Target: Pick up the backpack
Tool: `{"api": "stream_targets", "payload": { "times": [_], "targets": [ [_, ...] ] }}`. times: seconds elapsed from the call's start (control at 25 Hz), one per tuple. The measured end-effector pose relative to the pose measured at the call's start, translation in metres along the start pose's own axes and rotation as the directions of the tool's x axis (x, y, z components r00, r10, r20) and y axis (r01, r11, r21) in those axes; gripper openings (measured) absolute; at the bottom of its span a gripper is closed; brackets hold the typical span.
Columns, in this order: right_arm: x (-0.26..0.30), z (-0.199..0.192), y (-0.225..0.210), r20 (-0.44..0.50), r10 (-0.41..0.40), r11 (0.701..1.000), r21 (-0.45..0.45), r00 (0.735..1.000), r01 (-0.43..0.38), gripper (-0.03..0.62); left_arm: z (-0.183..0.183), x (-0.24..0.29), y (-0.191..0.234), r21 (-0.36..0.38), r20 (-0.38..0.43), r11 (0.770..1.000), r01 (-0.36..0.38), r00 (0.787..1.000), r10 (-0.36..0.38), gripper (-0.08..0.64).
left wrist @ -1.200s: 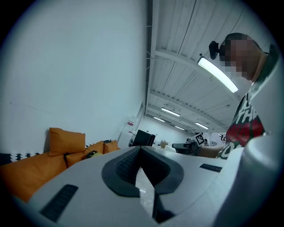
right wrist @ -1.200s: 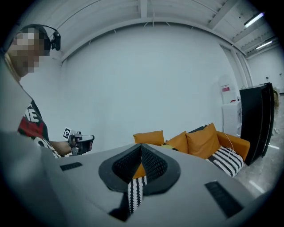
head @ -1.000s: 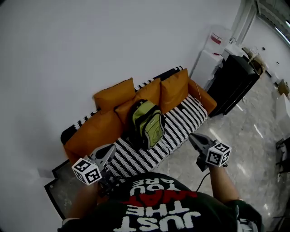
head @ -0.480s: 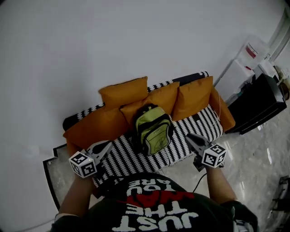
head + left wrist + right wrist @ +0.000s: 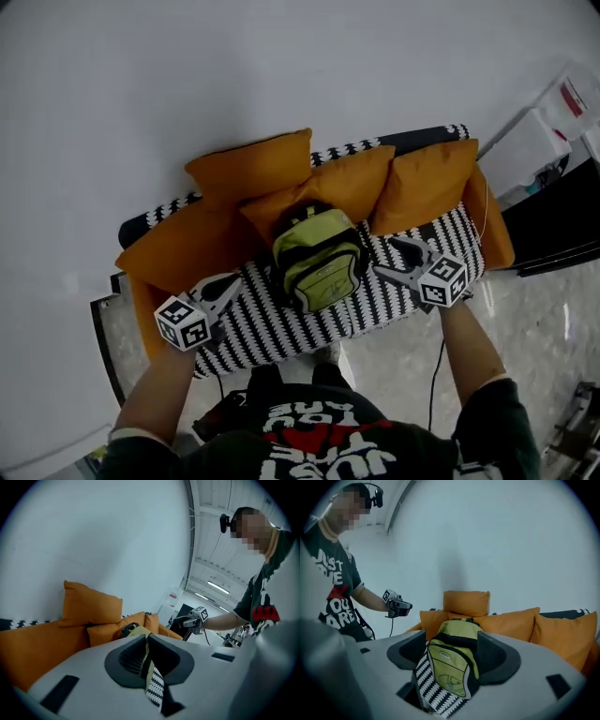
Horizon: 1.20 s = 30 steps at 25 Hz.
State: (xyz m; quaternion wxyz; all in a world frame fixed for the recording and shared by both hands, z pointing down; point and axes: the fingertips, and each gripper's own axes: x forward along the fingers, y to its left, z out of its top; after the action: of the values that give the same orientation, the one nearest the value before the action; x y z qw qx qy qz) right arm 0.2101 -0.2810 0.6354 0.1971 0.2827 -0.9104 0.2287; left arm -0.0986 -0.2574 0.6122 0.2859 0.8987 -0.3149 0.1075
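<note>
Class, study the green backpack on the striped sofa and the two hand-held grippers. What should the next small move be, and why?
Probably ease the right hand-held gripper forward until the green fabric backpack sits between its jaws. Those jaws are opening and frame the backpack in the right gripper view, yet seem just short of it. The left hand-held gripper is shut and off to the side.

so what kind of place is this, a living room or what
Probably a staged lounge corner in a lab or office, not a home: a striped sofa with orange cushions stands against a bare white wall, on glossy stone-like floor, with a black cabinet beside it and strip lights overhead.
</note>
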Motion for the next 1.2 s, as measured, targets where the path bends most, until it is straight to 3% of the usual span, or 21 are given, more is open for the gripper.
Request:
{"api": "stream_targets", "payload": {
  "times": [0.08,0.16,0.28,0.36,0.48,0.64,0.76,0.92,1.08,1.2],
  "targets": [
    [0.024,-0.022,-0.014,-0.075,0.017,0.999,-0.041,0.997,-0.020,0.345,-0.023,0.020,0.018,-0.011,-0.014,0.999,0.039,0.999,-0.039,0.049],
    [0.046,-0.048,-0.030,-0.165,0.022,0.996,-0.077,0.986,-0.035,0.370,-0.053,0.043,0.030,0.008,-0.057,0.995,0.099,0.994,-0.098,0.158],
    [0.075,-0.095,-0.048,-0.301,0.029,0.990,-0.120,0.953,-0.068,0.421,-0.113,0.076,0.044,0.082,-0.192,0.981,0.174,0.969,-0.156,0.354],
    [0.093,-0.124,-0.061,-0.372,0.023,0.985,-0.150,0.928,-0.085,0.448,-0.147,0.099,0.053,0.111,-0.248,0.976,0.187,0.956,-0.155,0.405],
    [0.118,-0.154,-0.080,-0.423,0.023,0.981,-0.163,0.906,-0.102,0.473,-0.174,0.132,0.054,0.117,-0.258,0.971,0.209,0.951,-0.173,0.474],
    [0.147,-0.181,-0.091,-0.482,0.065,0.973,-0.165,0.874,-0.163,0.485,-0.184,0.160,0.044,0.070,-0.197,0.950,0.304,0.938,-0.285,0.550],
    [0.166,-0.191,-0.084,-0.500,0.109,0.960,-0.172,0.859,-0.221,0.489,-0.182,0.168,0.033,0.050,-0.160,0.922,0.384,0.914,-0.372,0.552],
    [0.185,-0.191,-0.077,-0.460,0.134,0.957,-0.169,0.878,-0.234,0.486,-0.181,0.175,0.017,0.069,-0.144,0.902,0.426,0.899,-0.414,0.557],
    [0.187,-0.191,-0.066,-0.406,0.179,0.960,-0.127,0.896,-0.249,0.475,-0.180,0.166,-0.001,0.038,-0.102,0.920,0.391,0.917,-0.385,0.557],
    [0.191,-0.190,-0.048,-0.381,0.228,0.952,-0.106,0.896,-0.287,0.366,-0.185,0.170,0.006,0.034,-0.095,0.959,0.281,0.956,-0.277,0.555]
  ]
}}
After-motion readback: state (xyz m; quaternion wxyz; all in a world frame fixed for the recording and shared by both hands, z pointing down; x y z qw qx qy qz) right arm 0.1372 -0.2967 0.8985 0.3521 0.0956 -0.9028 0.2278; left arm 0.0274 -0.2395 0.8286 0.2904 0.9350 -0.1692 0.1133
